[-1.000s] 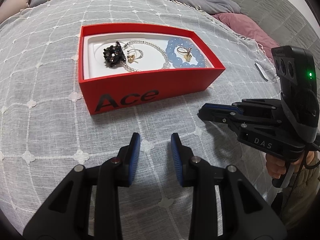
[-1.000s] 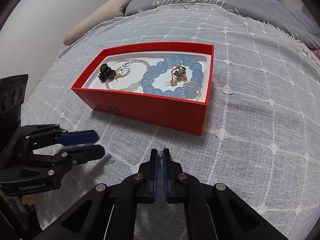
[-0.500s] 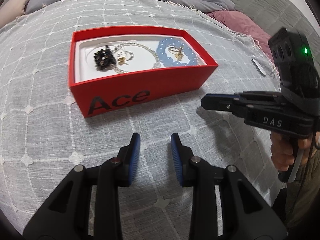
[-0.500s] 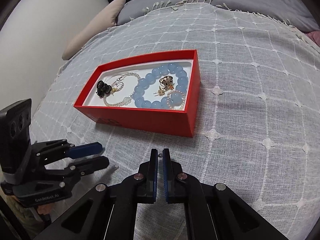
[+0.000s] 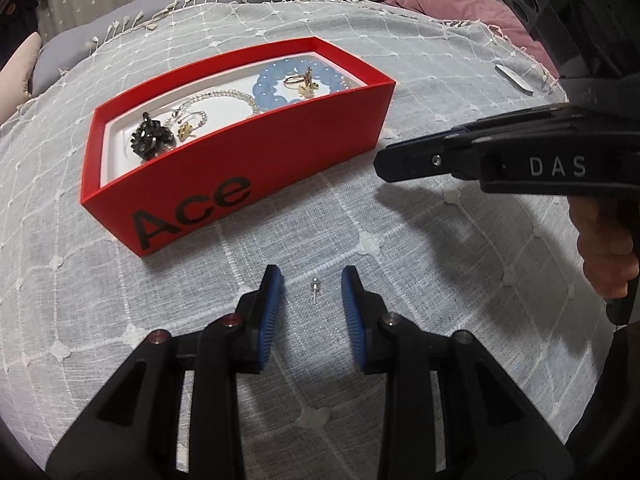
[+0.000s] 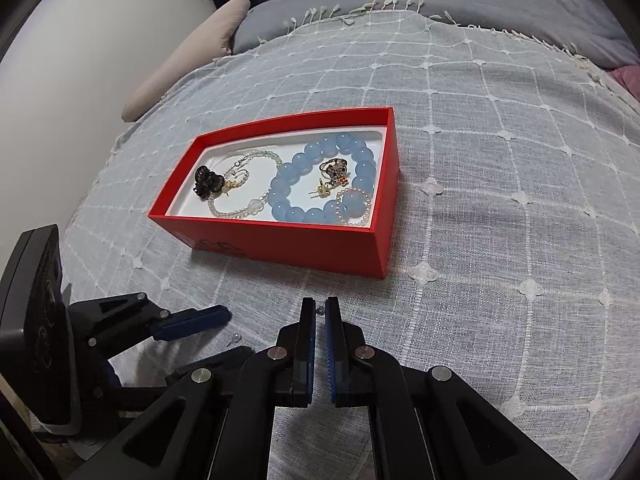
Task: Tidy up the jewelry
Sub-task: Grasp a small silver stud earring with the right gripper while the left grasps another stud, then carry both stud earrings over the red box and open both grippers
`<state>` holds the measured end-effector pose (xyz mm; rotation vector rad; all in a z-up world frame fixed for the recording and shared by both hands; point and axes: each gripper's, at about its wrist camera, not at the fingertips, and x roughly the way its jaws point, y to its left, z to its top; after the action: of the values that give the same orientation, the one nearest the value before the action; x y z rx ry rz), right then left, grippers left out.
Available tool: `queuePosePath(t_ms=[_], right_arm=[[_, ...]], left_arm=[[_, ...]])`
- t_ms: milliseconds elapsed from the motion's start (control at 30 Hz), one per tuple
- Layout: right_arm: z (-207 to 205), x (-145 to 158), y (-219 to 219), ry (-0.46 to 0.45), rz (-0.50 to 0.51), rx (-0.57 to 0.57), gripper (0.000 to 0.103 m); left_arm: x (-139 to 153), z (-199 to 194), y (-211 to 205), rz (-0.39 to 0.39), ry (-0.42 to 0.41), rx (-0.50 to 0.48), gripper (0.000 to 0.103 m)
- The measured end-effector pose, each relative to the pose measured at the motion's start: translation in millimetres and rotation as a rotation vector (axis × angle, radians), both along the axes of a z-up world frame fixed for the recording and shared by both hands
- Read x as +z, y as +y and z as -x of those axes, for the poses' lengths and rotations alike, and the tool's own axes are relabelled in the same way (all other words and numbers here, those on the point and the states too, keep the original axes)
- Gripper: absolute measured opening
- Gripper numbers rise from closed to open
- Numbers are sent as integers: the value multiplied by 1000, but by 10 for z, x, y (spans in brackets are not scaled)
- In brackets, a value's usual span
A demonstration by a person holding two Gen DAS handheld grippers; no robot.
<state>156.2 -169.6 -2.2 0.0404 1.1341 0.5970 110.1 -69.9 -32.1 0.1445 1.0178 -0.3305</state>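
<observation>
Left gripper [image 5: 312, 284] low over the bedspread [image 5: 460, 240], fingers spread wide, a small stud earring [image 5: 314, 289] lying on the cloth between the blue pads [image 5: 270, 312], touching neither. Right gripper [image 6: 319, 308] nearly closed, only a thin gap left; a tiny silver bead-like thing [image 6: 320, 311] shows at the tips, can't tell if it's pinched. Red box [image 6: 280, 244] beyond both grippers, "Ace" on its side. Inside: blue bead bracelet [image 6: 298, 162], pearl bracelet [image 6: 240, 210], black clip [image 6: 208, 182], ring [image 6: 334, 168], gold stud [image 6: 322, 191], small pearl ring [image 6: 352, 210].
</observation>
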Motion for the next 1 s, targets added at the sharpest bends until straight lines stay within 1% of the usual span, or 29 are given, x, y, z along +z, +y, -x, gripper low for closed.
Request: queuePosePath(t_ms=[33,100,167,233,300,367,467,567,633,767,833,933,1000], right_arm=[[1,2,2,0,-1,0,4],[0,2,5,-1,1,0,4],[-1,4,11,-2,2,-2,4],[-2,16,8,-5,1,-4,4],[1,27,-2,-8,0,-6,5],[4,39,-14,-11,-3,-8,5],[3,71,-44,-14,-11,-12,5],[-1,119,-81,-18,-29,-15,5],[0,155,-105,-21,-42,-14,5],[2,238,-166,-34,-62,-24,5],[-8,298,-223,-38,-90,-33,5],[-29,372,-296,-32,-162,-41,5],[-67,408,-317,-38,-182,-53,5]], left_arm=[[-5,11,-8,-7,-2,-1,27],[-8,10,-23,-14,-2,-1,10],[-13,15,-45,-15,1,-9,5],[-13,19,-61,-29,-3,-10,5],[4,6,-30,-10,5,-2,5],[41,-20,52,38,22,17,5],[156,-48,213,111,23,46,5],[308,-69,378,190,5,73,5],[378,-71,469,221,-13,92,5],[521,-114,686,314,-36,139,5],[566,-149,758,344,-43,161,5],[616,-231,829,387,-49,187,5],[636,-332,849,420,-44,198,5]])
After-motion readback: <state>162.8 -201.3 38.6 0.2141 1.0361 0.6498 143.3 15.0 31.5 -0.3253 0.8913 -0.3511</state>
